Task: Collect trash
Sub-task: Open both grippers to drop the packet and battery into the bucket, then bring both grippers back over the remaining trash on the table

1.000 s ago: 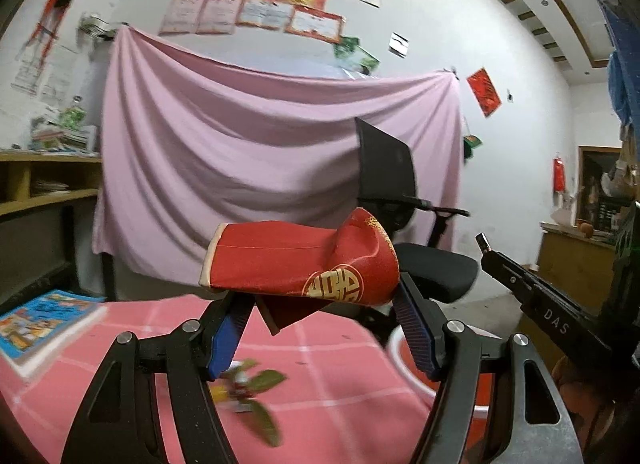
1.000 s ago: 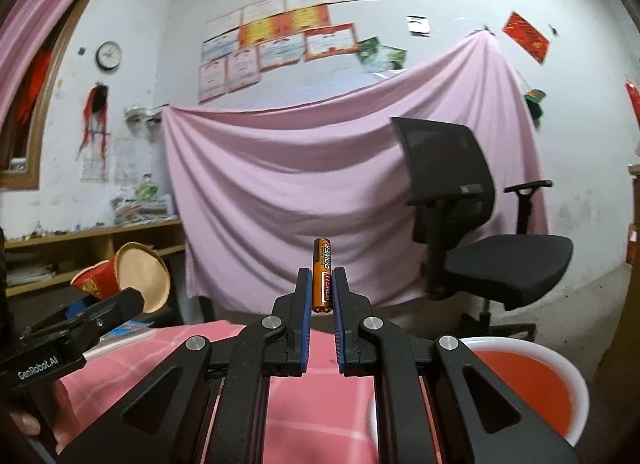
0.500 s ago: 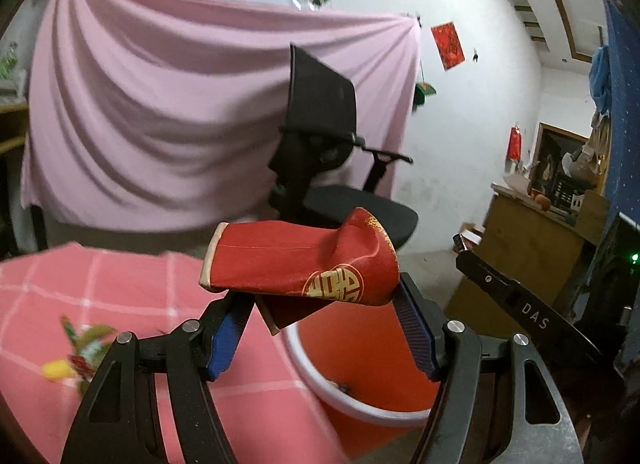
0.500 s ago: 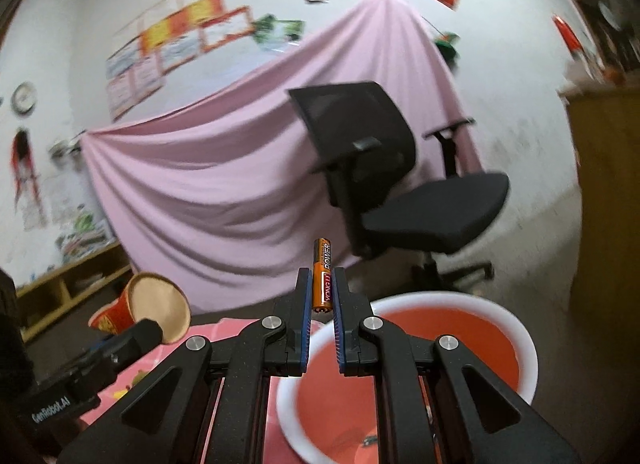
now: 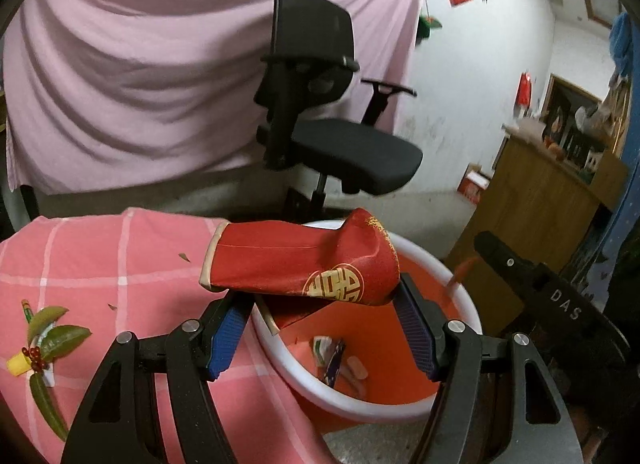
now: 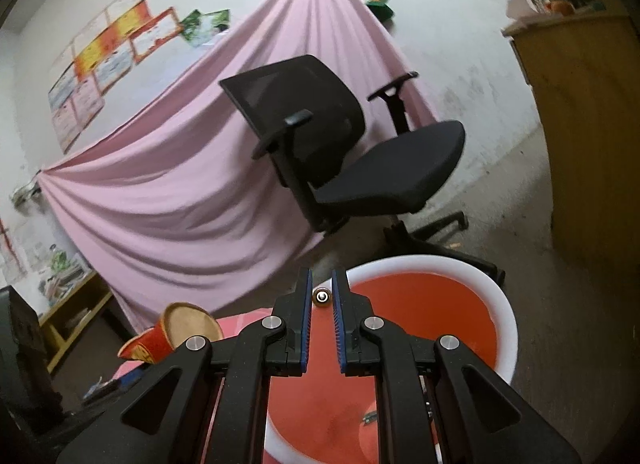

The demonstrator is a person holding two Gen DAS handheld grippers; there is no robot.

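Dim, even indoor light; no glare seen. Strong fisheye bending and black vignette at frame corners. Office chair (image 6: 352, 152) and pink drape (image 5: 160, 64) softened by motion blur.

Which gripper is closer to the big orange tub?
Right. The right gripper hangs over the orange tub, jaws parted around a battery. The left gripper, holding the red paper cup, is at the tub's table-side rim.
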